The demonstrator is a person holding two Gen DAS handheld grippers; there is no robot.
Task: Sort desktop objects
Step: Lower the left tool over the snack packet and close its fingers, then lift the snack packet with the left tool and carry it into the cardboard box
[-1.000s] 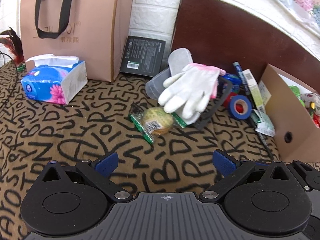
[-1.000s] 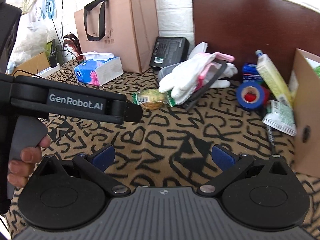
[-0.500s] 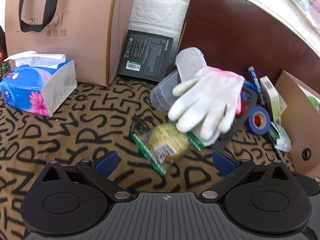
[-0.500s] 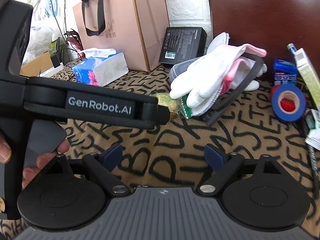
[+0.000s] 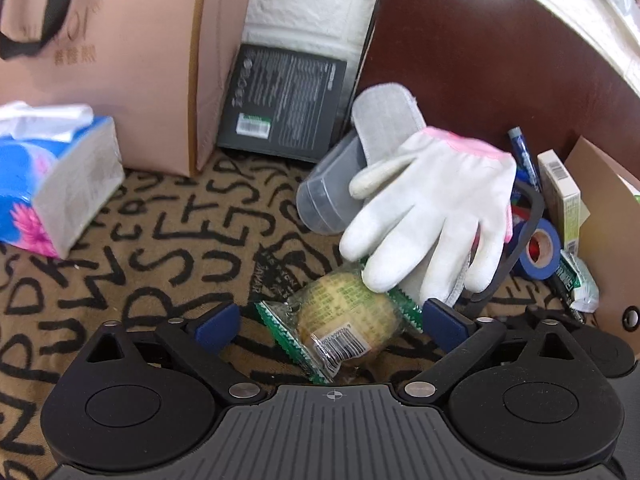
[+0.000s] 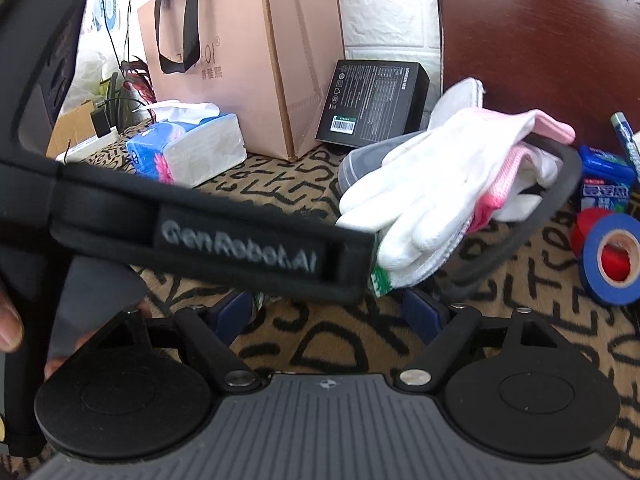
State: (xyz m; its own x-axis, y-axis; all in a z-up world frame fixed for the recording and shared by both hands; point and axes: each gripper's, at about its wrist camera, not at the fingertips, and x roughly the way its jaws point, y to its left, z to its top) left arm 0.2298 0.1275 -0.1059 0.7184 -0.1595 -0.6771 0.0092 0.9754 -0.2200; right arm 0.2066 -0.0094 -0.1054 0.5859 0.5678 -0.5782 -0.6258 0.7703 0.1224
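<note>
My left claw (image 5: 332, 326) stands wide apart, one blue pad on either side of the wrapped bun (image 5: 346, 322), which lies on the patterned worktop (image 5: 168, 240) between them; neither pad presses on it. A white glove (image 5: 432, 216) lies just past the bun, its fingertips resting on the wrapper's far end. Behind the glove sits a clear tub (image 5: 330, 196), and farther back a black box (image 5: 282, 104) leans on the wall. Off to the left of this claw are the tissue pack (image 5: 52, 184) and a pink paper bag (image 5: 120, 60). To the right lies blue tape (image 5: 540, 250).

My right claw (image 6: 330, 314) is also apart, with nothing but bare worktop between its pads. Just ahead of it, my left claw's black body (image 6: 224, 240) crosses the view, hiding the bun. The glove lies beyond, the tape to the right.
</note>
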